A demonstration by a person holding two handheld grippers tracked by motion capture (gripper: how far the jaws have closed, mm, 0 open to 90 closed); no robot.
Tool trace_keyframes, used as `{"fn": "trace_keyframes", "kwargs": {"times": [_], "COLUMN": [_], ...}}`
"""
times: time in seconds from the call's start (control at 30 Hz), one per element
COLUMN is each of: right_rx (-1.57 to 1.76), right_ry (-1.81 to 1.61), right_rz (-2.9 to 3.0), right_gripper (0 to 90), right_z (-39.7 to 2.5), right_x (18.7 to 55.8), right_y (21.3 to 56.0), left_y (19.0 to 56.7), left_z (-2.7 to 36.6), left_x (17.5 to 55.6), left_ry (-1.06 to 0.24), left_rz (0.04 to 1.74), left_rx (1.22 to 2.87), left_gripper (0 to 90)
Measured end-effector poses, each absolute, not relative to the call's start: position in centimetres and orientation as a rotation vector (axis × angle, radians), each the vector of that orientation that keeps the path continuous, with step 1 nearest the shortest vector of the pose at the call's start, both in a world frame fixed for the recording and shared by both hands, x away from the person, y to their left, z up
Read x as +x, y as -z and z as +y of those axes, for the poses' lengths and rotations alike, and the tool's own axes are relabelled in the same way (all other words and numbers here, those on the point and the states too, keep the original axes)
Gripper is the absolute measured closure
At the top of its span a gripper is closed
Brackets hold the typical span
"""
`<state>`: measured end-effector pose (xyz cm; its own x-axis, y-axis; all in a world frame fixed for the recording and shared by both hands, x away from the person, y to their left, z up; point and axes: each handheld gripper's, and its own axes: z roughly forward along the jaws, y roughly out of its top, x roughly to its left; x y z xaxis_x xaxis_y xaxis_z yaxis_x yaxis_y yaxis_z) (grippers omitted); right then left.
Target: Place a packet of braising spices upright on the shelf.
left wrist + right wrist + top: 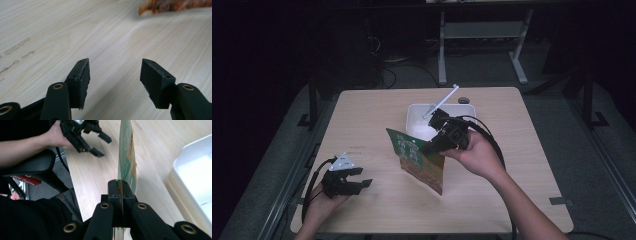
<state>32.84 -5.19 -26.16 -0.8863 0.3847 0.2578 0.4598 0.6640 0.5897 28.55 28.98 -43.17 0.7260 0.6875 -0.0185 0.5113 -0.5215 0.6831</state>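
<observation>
Right gripper (pixel 121 187) (clamped) on packet (pixel 127 162)

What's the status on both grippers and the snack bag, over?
Right gripper shut on snack bag, bag lifted beside white tray. Left gripper open, empty, low over table. Nothing blocking.

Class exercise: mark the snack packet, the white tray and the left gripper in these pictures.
snack packet (pixel 419 162): high view, printed front face.
white tray (pixel 414 111): high view, near-left rim.
left gripper (pixel 115 72): left gripper view, midway between its open fingertips.

Dim room, lit tabletop
Overhead light is brightening the pale wooden table (pixel 377 115); surroundings toward twelve o'clock are fading black, edges blurring.
</observation>
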Motion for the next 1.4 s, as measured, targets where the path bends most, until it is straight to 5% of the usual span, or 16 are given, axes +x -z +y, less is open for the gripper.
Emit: {"fn": "trace_keyframes", "kwargs": {"times": [0.67, 1.4], "right_rx": [-0.851, -1.046], "right_ry": [1.096, 1.157], "right_rz": [-2.795, -2.779], "right_gripper": [90.0, 90.0], "right_z": [-7.4, -8.6], "right_x": [35.4, 39.3], "right_y": [20.5, 18.6], "left_y": [43.1, 43.1], "left_z": [29.1, 29.2], "left_x": [28.6, 28.6], "left_ry": [-0.338, -0.339], "left_rz": [0.898, 0.903], "left_rx": [2.235, 2.226], "left_gripper": [40.3, 39.1]}}
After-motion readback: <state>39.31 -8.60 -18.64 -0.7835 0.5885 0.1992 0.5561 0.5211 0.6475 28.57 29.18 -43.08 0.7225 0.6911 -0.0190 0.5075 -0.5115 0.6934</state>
